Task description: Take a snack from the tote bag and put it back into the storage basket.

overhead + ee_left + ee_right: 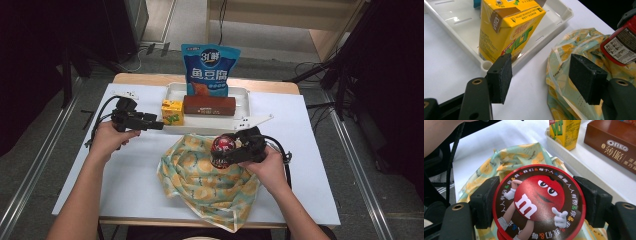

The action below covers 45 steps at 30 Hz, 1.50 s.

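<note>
My right gripper (231, 151) clamps the M&M's tub (223, 148) above the patterned bag (210, 180) on the white table (130, 170). My left gripper (159, 125) gapes empty beside the tray (210, 127); grey floor surrounds us

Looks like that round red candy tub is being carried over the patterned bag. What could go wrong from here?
The right gripper squeezes the round red M&M's candy tub only by its curved sides, so the tub might slip or twist out.

The yellow-and-green patterned fabric bag lies flat and crumpled beneath it, so the tub might land on top rather than go inside.

The open left gripper is close to the yellow drink carton at the corner of the white plastic tray and could knock it over.
</note>
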Each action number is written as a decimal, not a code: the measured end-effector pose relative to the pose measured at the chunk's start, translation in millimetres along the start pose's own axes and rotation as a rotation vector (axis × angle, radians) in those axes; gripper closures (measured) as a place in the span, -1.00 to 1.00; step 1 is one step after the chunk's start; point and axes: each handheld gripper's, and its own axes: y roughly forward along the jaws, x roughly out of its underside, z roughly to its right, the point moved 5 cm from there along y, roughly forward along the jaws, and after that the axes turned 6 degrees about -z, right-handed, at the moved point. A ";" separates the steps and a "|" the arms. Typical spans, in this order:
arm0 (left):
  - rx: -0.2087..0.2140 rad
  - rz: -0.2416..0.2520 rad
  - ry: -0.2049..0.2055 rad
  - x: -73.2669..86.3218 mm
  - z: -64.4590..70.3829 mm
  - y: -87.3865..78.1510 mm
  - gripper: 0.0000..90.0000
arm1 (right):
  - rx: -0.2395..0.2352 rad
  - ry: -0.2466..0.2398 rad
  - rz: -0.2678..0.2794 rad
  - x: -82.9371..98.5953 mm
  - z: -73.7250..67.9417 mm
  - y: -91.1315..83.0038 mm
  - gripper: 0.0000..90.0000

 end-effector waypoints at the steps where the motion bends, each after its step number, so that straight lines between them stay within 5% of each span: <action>1: 0.001 0.001 -0.001 0.0 0.2 -0.1 -0.21 | 0.000 -0.002 0.003 -0.8 0.5 -0.2 -0.41; 45: 0.012 -0.001 0.015 0.2 2.7 -1.7 -0.21 | 0.047 0.009 0.030 -44.9 40.4 -4.5 -0.41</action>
